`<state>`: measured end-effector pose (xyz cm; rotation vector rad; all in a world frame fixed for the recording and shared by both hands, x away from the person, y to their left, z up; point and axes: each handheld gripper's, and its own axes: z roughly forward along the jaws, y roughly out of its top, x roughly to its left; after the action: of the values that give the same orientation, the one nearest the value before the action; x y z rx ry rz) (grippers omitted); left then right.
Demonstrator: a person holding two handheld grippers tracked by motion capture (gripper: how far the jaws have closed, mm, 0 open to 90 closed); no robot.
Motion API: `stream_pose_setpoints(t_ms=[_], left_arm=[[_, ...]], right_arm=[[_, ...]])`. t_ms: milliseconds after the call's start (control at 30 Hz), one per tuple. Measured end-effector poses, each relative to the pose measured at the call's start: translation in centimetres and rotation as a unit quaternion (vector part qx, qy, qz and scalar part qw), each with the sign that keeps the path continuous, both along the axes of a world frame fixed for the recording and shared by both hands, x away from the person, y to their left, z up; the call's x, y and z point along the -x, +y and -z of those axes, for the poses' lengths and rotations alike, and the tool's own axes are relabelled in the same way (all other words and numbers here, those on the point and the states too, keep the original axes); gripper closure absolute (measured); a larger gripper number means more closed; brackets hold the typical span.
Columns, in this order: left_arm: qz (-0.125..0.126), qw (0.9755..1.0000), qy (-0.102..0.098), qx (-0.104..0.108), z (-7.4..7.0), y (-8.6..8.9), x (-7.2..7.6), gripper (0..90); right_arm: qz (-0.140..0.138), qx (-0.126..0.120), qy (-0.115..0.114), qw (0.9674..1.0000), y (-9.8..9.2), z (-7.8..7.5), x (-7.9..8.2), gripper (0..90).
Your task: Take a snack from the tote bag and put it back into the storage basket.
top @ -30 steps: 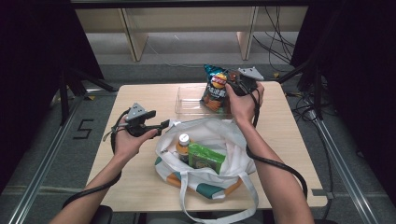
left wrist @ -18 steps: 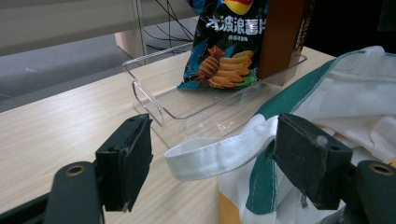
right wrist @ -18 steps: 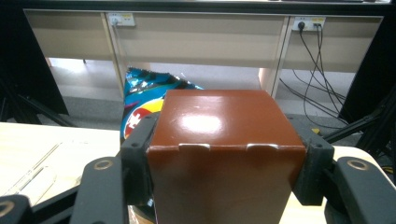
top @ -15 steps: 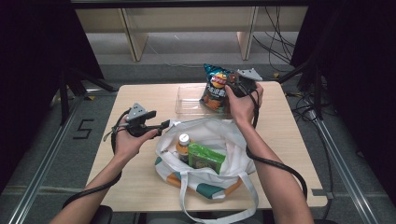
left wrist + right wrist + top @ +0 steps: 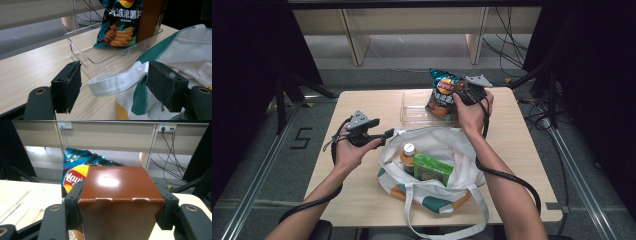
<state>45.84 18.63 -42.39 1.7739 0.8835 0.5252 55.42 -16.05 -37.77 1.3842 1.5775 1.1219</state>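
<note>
My right gripper (image 5: 120,203) is shut on a brown box (image 5: 120,192), held upright at the right end of a clear plastic tray (image 5: 413,108). A blue chips bag (image 5: 441,94) stands in the tray right beside the box. In the high view the right gripper (image 5: 465,93) is at the table's far side. My left gripper (image 5: 387,133) is open at the left edge of a white and green tote bag (image 5: 447,145). In the left gripper view, the bag's white handle strap (image 5: 112,83) lies between the pads (image 5: 68,87), untouched by them.
Inside the tote stand an orange bottle with a white cap (image 5: 408,153) and a green packet (image 5: 432,170). The tote's long handles hang over the near table edge (image 5: 432,222). Cables trail from both grippers across the wooden tabletop (image 5: 522,145).
</note>
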Motion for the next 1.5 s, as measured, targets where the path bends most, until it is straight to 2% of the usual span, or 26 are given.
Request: stream_pose_setpoints(t_ms=[33,67,133,200,267,300,500,533,600,633,767,800,900,1100,1133,1200,1500], left_arm=[[0.001,1.0000,0.000,0.000,0.0,0.0,0.0,26.7],[0.002,1.0000,-0.001,-0.001,0.0,0.0,0.0,26.7],[0.002,1.0000,-0.001,-0.001,0.0,0.0,0.0,26.7],[0.000,1.0000,-0.001,-0.004,-0.1,0.0,0.0,26.7],[-0.002,1.0000,-0.001,-0.001,-0.1,0.0,0.1,26.7],[-0.002,1.0000,0.000,-0.001,0.0,0.0,0.1,26.7],[0.001,1.0000,0.000,-0.001,0.0,0.0,0.0,26.7],[0.002,1.0000,0.000,-0.001,0.0,0.0,0.0,26.7],[0.001,1.0000,0.000,-0.001,0.0,0.0,0.0,26.7],[0.001,1.0000,0.000,0.000,0.0,0.0,0.0,26.7],[0.001,1.0000,0.000,0.000,0.0,0.0,0.0,26.6],[0.001,1.0000,0.000,0.000,0.0,0.0,0.0,26.6],[-0.001,1.0000,0.000,-0.002,0.0,-0.1,0.1,26.6],[0.000,1.0000,-0.001,-0.002,-0.1,0.0,0.1,26.6],[0.000,1.0000,0.000,-0.002,-0.1,0.0,0.1,26.6],[0.000,1.0000,0.000,-0.001,0.0,-0.1,0.1,26.5],[-0.004,1.0000,0.000,0.003,0.0,0.0,0.1,26.5]], right_arm=[[-0.004,0.007,-0.001,1.0000,0.0,0.0,-0.1,38.5],[0.000,-0.005,0.008,1.0000,0.1,0.1,0.0,38.5],[0.000,0.001,0.006,1.0000,0.0,0.3,0.0,38.6],[0.006,-0.011,0.018,0.9998,0.1,0.5,0.0,38.6],[-0.005,0.017,0.003,0.9998,-0.3,0.7,-0.2,38.5],[0.002,0.002,0.010,0.9999,-0.1,0.8,-0.1,38.5],[0.004,0.001,0.014,0.9999,-0.1,1.1,-0.2,37.8],[0.006,-0.010,0.021,0.9997,0.0,1.0,-0.2,37.5],[-0.009,0.007,0.022,0.9997,-0.3,1.1,-0.4,35.3],[-0.005,-0.011,0.040,0.9991,-0.2,1.2,-0.3,33.6],[-0.017,-0.012,0.034,0.9992,-0.7,1.4,-0.3,28.7],[-0.022,-0.001,0.029,0.9993,-0.8,1.4,-0.3,28.1],[-0.023,-0.002,0.029,0.9993,-0.7,1.2,0.1,26.8],[-0.030,0.002,0.018,0.9994,-0.9,0.5,0.9,26.3],[-0.034,-0.002,0.022,0.9992,-1.0,0.4,1.1,26.3],[-0.036,0.003,0.012,0.9993,-1.1,0.2,1.5,26.3],[-0.062,0.001,0.012,0.9980,-1.7,-0.7,3.0,26.9]])
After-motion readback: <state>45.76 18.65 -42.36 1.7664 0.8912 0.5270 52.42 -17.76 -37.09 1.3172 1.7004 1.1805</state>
